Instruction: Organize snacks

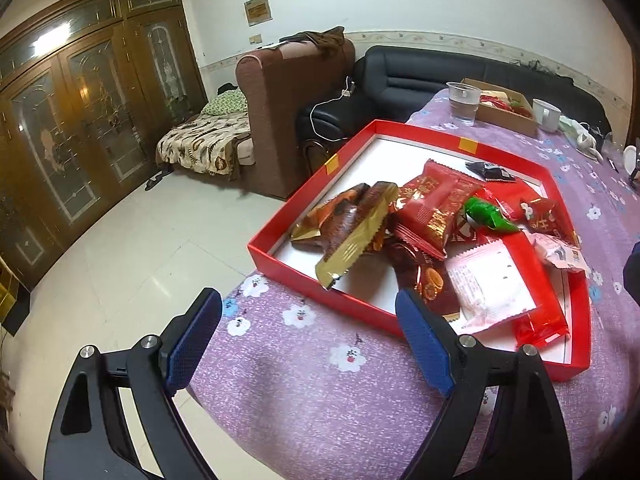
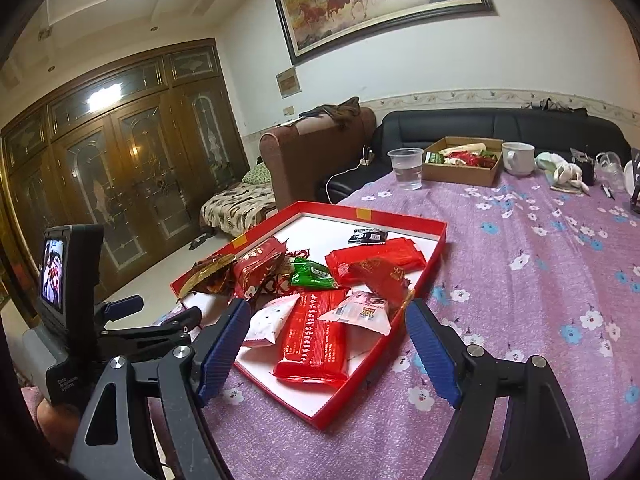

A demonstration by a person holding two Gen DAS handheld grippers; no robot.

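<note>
Left wrist view: I see the left gripper (image 1: 308, 332) with its fingers spread wide, holding nothing, poised over the purple floral tablecloth (image 1: 320, 392) just short of the near wall of the red tray (image 1: 320, 280). The snacks lie piled inside the red tray: a gold-and-brown packet (image 1: 352, 224) toward its left side, a green packet (image 1: 488, 216) near its middle, a pink-and-white packet (image 1: 492, 288) at its near edge, and a small black packet (image 1: 494, 171) alone by its far wall.

In the right wrist view, I see the right gripper (image 2: 328, 340) likewise spread and empty, above the near corner of the red tray (image 2: 404, 216). A long red packet (image 2: 316, 336) lies between its fingers. Beyond the red tray stand a clear plastic cup (image 2: 406, 168), a cardboard box (image 2: 464, 170) and a white mug (image 2: 518, 158).
</note>
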